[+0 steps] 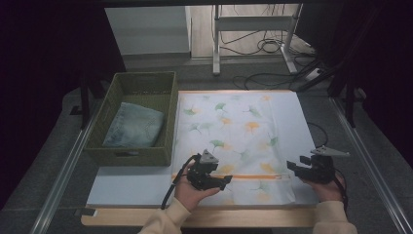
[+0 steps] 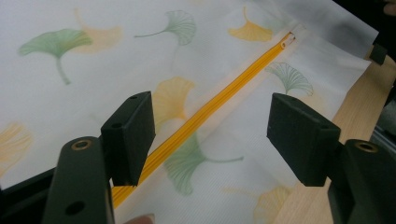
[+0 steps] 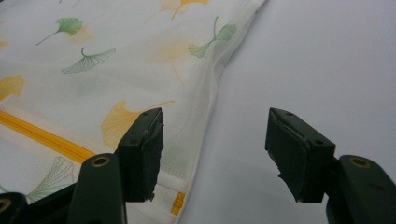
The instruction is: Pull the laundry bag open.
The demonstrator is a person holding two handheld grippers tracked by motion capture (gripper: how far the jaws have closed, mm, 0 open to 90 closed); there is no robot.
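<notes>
**Risks and blind spots: two grippers at a zippered mesh bag**

High view. Sleeved forearms enter at the bottom edge, each hand holding a gripper. Left gripper (image 1: 210, 176) sits over the near part of the bag (image 1: 238, 131), at the left stretch of the orange zipper (image 1: 253, 177). Right gripper (image 1: 311, 168) hovers at the bag's near right corner. A green basket (image 1: 168, 117) stands just beside the bag's left edge and holds folded denim (image 1: 134, 127). The bag lies flat on a pale sheet (image 1: 131, 187) that covers the table (image 1: 204, 218).
- Jaw spacing is too small to judge here.
- The room beyond the table is dark; cables on the floor are hard to follow.

Left gripper view. Both jaws stand spread, with the zipper (image 2: 219, 100) running between them toward its far end.
- Risk: a closing pinch could catch thin mesh (image 2: 116, 79) alone and bunch it, since the fabric looks light and slack.
- A fingertip at the bottom edge is cut off.
- The zipper slider cannot be identified with certainty.

Right gripper view. Both jaws stand spread and hold nothing, straddling the bag's side seam (image 3: 210, 93).
- Risk: the right-hand jaw is over bare sheet, so a closing grip may miss the bag edge or drag the sheet.
- The jaw pads look frayed, which may weaken hold.
- The zipper end (image 3: 178, 203) is cut off at the bottom.
</notes>
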